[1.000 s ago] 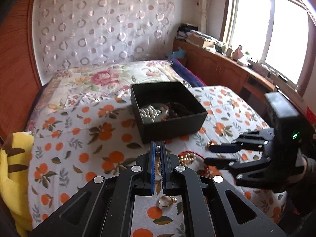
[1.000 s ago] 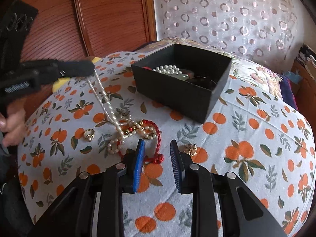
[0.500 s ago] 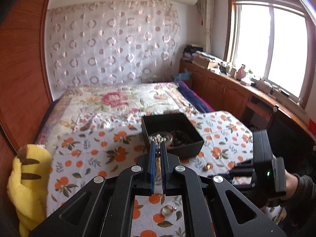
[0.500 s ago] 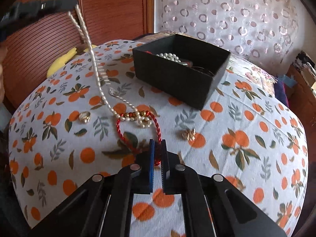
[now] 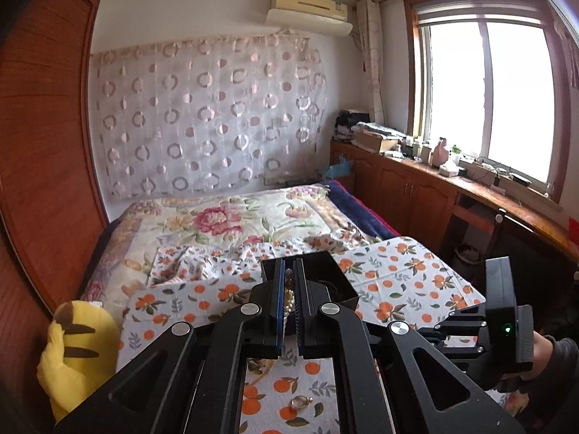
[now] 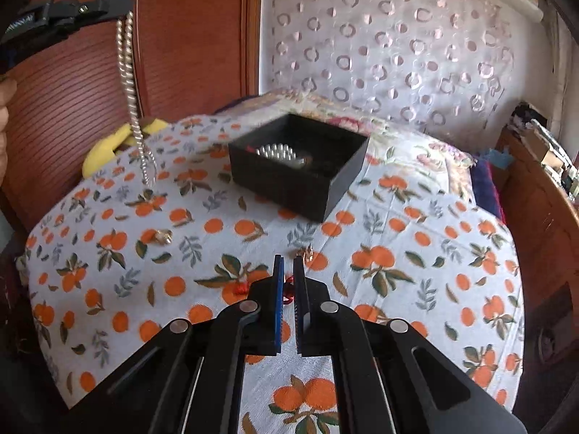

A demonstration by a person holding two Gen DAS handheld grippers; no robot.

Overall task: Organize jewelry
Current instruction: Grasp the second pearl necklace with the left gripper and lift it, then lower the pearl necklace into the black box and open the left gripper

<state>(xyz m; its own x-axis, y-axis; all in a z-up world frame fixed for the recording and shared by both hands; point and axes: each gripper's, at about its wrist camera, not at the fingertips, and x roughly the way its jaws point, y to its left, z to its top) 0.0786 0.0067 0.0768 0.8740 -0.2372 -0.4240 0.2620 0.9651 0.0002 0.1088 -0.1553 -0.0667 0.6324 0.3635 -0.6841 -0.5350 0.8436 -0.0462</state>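
My left gripper [image 5: 287, 275] is shut on a pearl necklace [image 5: 288, 302]. In the right wrist view the left gripper [image 6: 125, 5] is raised at top left and the pearl necklace [image 6: 130, 90] hangs from it, clear of the cloth. My right gripper [image 6: 288, 264] is shut on a red cord bracelet [image 6: 288, 287] low over the orange-print cloth [image 6: 398, 253]. The black jewelry box [image 6: 300, 173] stands behind, open, with pearls inside. It also shows in the left wrist view [image 5: 325, 271]. A gold ring [image 6: 163, 235] and a small gold earring [image 6: 307, 253] lie on the cloth.
A yellow plush toy [image 5: 77, 354] lies at the cloth's left edge. A gold ring [image 5: 300, 402] lies below my left gripper. A wooden wardrobe [image 6: 90, 90] stands at left, wooden cabinets [image 5: 416, 195] under the window at right.
My left gripper has lifted the pearl necklace up off the cloth until it hangs free. My right gripper has shut on the red cord bracelet.
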